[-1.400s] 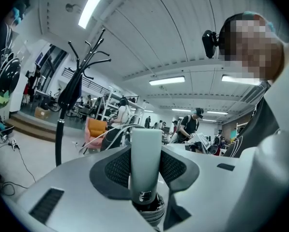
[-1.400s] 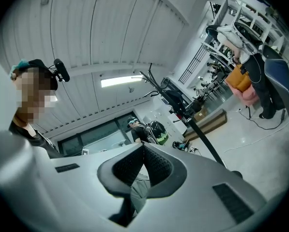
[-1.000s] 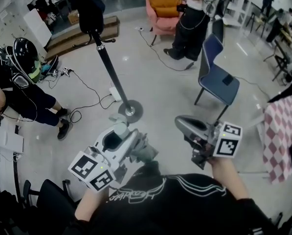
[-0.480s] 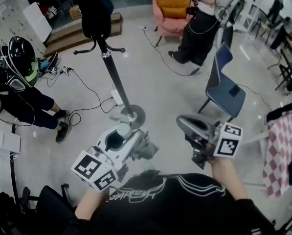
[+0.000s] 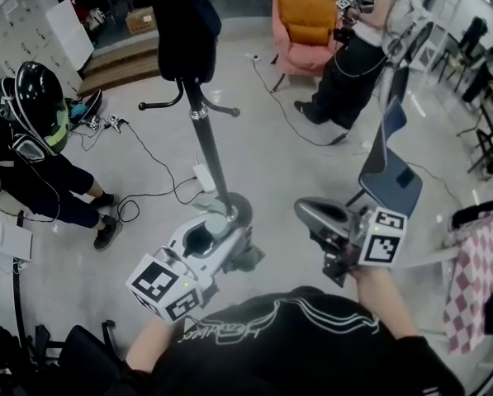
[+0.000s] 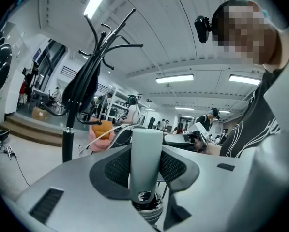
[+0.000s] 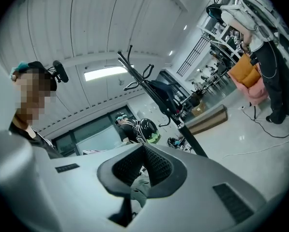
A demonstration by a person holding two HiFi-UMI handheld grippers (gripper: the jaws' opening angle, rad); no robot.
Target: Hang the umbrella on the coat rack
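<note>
Grey umbrella point(image 6: 145, 161) stays clamped by its handle in the half-closed left tool point(image 5: 219, 223); the right tool point(image 5: 306, 211) is closed and empty. The coat rack point(image 5: 210, 151) is now nearer than before, so hanging seems close but has not started.

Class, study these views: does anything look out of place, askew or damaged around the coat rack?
Nothing is damaged or tipped. The coat rack stands upright, a dark garment on it. One untidy thing: a white power strip and black cables lie loose on the floor beside its base.
</note>
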